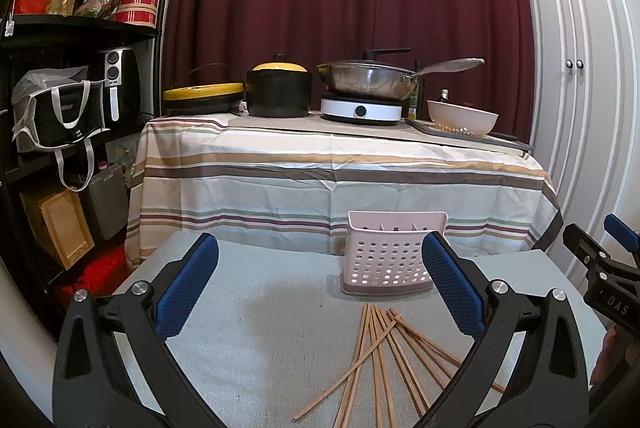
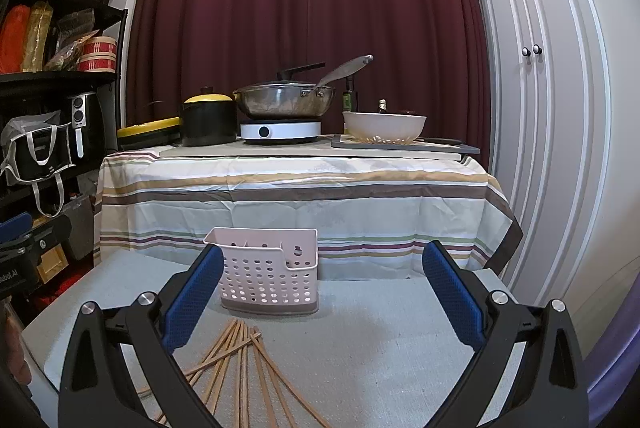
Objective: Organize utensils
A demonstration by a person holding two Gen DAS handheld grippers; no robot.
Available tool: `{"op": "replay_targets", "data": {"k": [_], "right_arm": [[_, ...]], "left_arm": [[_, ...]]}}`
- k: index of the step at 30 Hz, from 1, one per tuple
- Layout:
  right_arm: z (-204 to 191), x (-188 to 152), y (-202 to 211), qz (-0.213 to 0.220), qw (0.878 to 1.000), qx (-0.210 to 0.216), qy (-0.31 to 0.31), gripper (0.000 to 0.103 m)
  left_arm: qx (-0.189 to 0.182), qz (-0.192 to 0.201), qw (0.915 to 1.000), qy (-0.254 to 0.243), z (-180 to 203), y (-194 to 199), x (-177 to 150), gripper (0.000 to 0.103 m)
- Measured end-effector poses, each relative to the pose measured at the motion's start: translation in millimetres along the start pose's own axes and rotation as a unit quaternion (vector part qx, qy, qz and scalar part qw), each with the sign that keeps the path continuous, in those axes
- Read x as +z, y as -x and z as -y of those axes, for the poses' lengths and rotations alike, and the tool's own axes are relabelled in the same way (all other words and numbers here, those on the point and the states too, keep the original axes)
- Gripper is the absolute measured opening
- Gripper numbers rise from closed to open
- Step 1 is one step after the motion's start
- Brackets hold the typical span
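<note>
Several wooden chopsticks (image 1: 384, 360) lie fanned out on the grey table mat (image 1: 256, 324), in front of an empty pale pink perforated utensil holder (image 1: 390, 256). My left gripper (image 1: 320, 284) is open and empty, hovering above the mat just left of the chopsticks. In the right wrist view the same chopsticks (image 2: 244, 372) and holder (image 2: 268, 270) sit low and left. My right gripper (image 2: 322, 292) is open and empty, to the right of them. The right gripper shows at the left wrist view's right edge (image 1: 600, 268).
Behind the mat stands a table with a striped cloth (image 1: 340, 171) carrying a yellow-lidded black pot (image 1: 279, 89), a wok on an induction plate (image 1: 362, 107) and a white bowl (image 1: 462, 115). A black shelf (image 1: 60, 99) stands left, white cupboard doors (image 1: 580, 67) right.
</note>
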State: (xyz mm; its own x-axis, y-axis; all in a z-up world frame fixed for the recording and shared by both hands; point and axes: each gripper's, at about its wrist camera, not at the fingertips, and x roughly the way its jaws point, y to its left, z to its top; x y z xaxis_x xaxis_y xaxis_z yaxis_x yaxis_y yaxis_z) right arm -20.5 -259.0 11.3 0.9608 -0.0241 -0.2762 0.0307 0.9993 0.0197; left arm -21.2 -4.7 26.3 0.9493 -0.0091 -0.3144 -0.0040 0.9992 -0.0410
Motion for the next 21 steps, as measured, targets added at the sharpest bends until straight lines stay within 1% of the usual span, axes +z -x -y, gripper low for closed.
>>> {"op": "replay_targets", "data": {"k": [13, 21], "right_arm": [[-2.1, -2.3, 1.8, 0.005, 1.0, 0.002, 0.001, 0.097], [-5.5, -4.3, 4.7, 0.008, 1.0, 0.004, 0.0, 0.097]], "left_arm": [[0.001, 0.003, 1.0, 0.001, 7.6, 2.7, -3.3, 0.099], [0.001, 0.006, 1.0, 0.002, 5.6, 5.6, -4.9, 0.099]]}}
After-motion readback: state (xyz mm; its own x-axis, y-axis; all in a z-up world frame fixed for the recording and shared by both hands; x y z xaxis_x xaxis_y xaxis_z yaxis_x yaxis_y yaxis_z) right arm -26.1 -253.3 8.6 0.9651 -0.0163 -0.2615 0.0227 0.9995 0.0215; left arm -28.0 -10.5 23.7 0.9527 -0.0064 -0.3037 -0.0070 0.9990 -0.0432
